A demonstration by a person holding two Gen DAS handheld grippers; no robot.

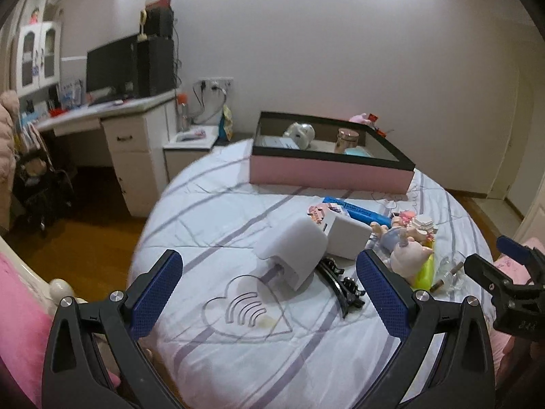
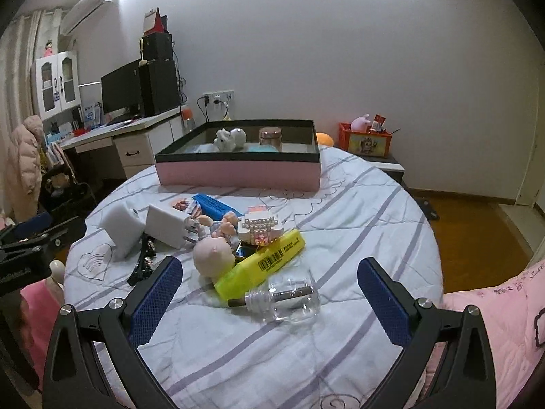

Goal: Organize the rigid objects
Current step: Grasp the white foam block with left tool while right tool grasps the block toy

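A pile of small objects lies on the striped bed (image 1: 211, 225). Two white chargers (image 1: 293, 248) (image 2: 168, 225), a black hair clip (image 1: 344, 286) (image 2: 143, 262), a blue box (image 1: 357, 211) (image 2: 214, 204), pig figurines (image 1: 408, 259) (image 2: 213, 255), a brick toy (image 2: 260, 226), a yellow highlighter (image 2: 262, 262) and a clear bulb-shaped bottle (image 2: 289, 301) are among them. My left gripper (image 1: 272, 298) is open just short of the nearer charger. My right gripper (image 2: 269, 301) is open around the clear bottle. A pink box (image 1: 330, 167) (image 2: 238, 170) at the far side holds a white piggy bank (image 2: 230, 139) and a jar (image 2: 270, 138).
A white desk (image 1: 136, 136) with a monitor (image 1: 112, 64) stands left of the bed, with wooden floor (image 1: 85, 248) between them. An orange box (image 2: 364, 141) sits on a nightstand at the far right. Pink bedding (image 2: 494, 323) lies at the near right.
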